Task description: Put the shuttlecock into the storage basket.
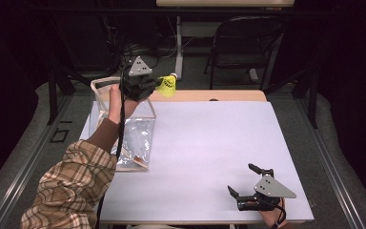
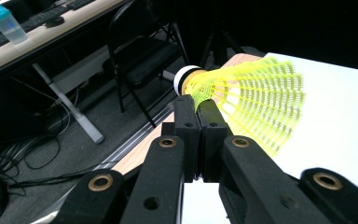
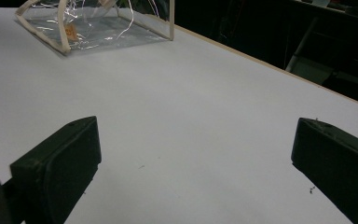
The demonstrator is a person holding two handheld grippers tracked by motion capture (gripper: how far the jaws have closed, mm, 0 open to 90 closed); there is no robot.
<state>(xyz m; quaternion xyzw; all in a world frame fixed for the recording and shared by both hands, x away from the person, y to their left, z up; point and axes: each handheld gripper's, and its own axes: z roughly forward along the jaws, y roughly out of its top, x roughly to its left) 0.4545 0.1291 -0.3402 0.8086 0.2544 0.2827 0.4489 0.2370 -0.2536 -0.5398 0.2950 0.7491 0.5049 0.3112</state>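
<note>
Shuttlecock (image 1: 167,85) pinched in left gripper (image 1: 148,86), clear bag (image 1: 124,125) below, chair (image 1: 244,45) behind

On the table (image 1: 205,143), a clear bag (image 1: 131,133) sits at the left, with a chair (image 1: 240,43) behind the table's far edge.

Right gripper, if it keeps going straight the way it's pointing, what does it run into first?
Probably the clear bag. The right gripper, jaws wide open, points across bare white table toward it, with nothing between. Depth is hard to judge; it might pass just beside it.
</note>
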